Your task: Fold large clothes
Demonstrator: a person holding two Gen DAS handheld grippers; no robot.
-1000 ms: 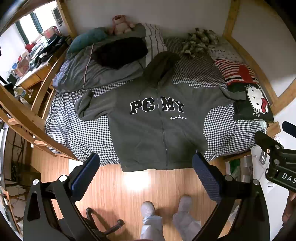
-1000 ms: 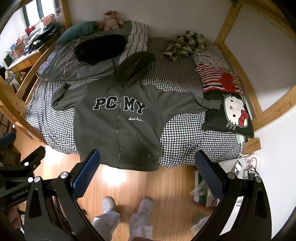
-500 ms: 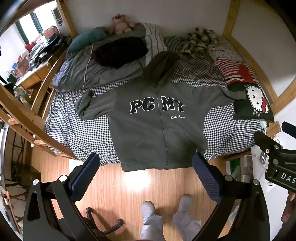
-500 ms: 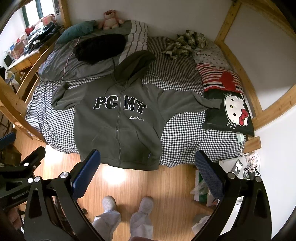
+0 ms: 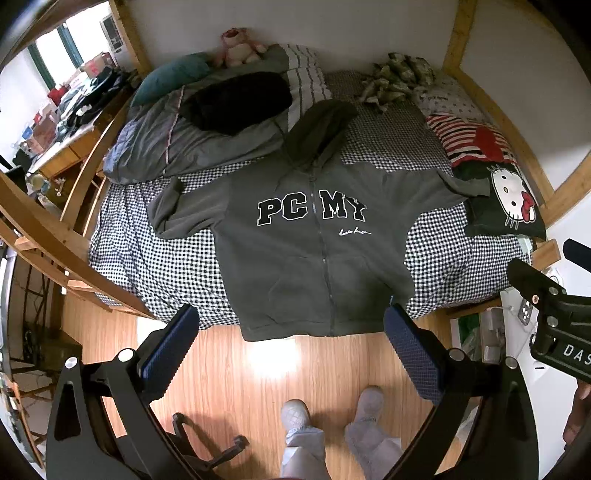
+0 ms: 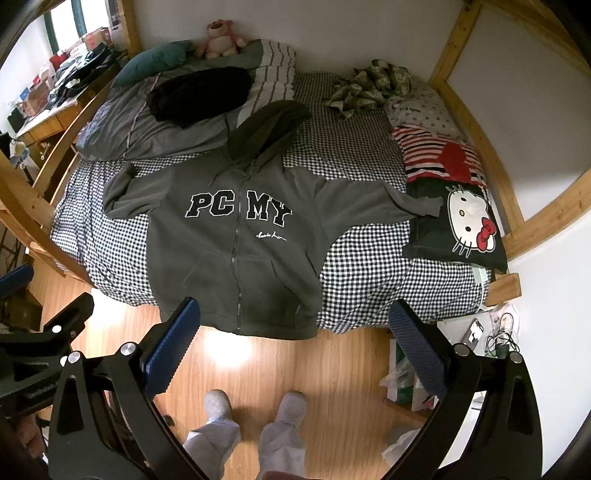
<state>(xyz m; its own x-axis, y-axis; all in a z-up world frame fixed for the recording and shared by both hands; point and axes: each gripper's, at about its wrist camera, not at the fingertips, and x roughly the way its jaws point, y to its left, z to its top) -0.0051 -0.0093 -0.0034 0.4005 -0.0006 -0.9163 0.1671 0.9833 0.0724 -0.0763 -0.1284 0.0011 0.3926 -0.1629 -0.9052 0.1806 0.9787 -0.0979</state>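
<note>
You stood on a glossy wood floor point(image 5: 258, 373) below the fingers; ahead lay a wooden-framed bed point(image 6: 476, 122) against white walls point(image 6: 332, 26), windows point(image 5: 48, 55) far left.

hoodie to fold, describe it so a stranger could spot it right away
On the checked bed, the hoodie lies flat, sleeves spread, hem hanging over the near edge. Unlike the black garment behind it, it is grey, zipped, and reads PC MY.

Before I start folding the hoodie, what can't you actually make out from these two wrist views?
- Hoodie back: hidden in both views, face-down on the bed.
- Small white script under the letters: too small in both.
- Right tool: cut off by the left view's right edge.
- Clutter on the left desk: fisheye-blurred.
</note>
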